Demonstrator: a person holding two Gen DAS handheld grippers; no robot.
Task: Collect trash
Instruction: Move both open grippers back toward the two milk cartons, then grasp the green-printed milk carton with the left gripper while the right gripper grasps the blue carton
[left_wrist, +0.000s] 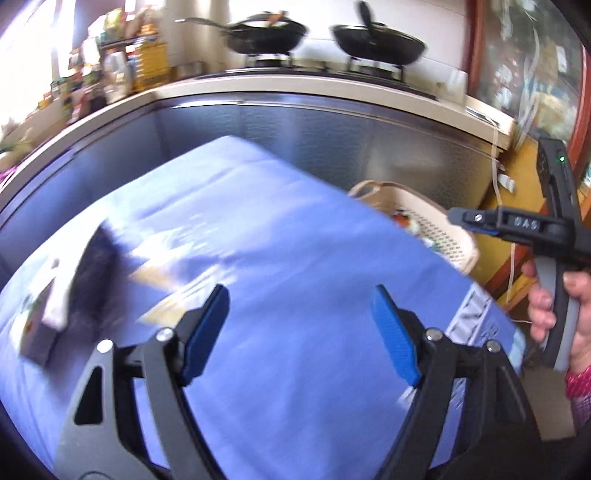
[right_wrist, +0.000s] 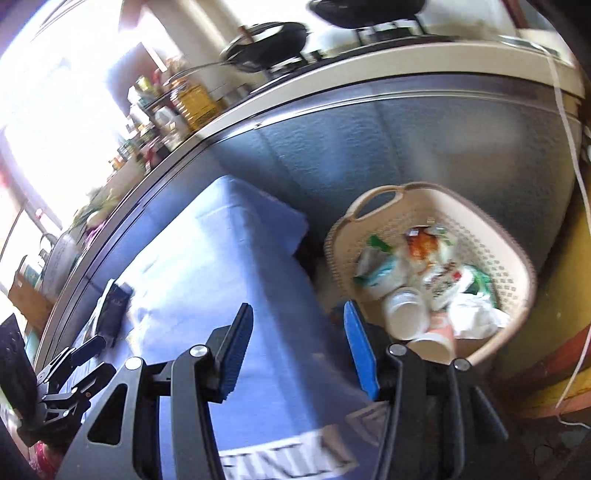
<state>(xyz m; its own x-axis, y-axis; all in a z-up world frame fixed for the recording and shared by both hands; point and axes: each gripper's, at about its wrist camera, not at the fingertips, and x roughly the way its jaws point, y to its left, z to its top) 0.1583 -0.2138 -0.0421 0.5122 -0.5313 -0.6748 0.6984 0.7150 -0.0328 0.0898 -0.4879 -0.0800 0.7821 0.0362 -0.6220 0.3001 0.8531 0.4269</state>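
My left gripper (left_wrist: 301, 332) hangs open over the blue-covered table (left_wrist: 295, 240), nothing between its blue pads. To its left on the cloth lie blurred pieces: a dark flat item (left_wrist: 92, 273), a white box (left_wrist: 48, 306) and yellowish wrappers (left_wrist: 162, 273). My right gripper (right_wrist: 297, 347) is open and empty at the table's right edge, next to the beige basket (right_wrist: 517, 273). The basket holds wrappers (right_wrist: 436, 254) and paper cups (right_wrist: 406, 314). In the left wrist view the right gripper (left_wrist: 465, 218) is held by a hand above the basket (left_wrist: 443, 236). The left gripper (right_wrist: 92, 360) shows at the lower left of the right wrist view.
A steel cabinet front (left_wrist: 332, 136) rises behind the table, with a counter and stove bearing two black woks (left_wrist: 266, 33). Bottles and jars (left_wrist: 122, 70) crowd the counter's left. A white cord (right_wrist: 576, 155) hangs at the right over a yellow floor.
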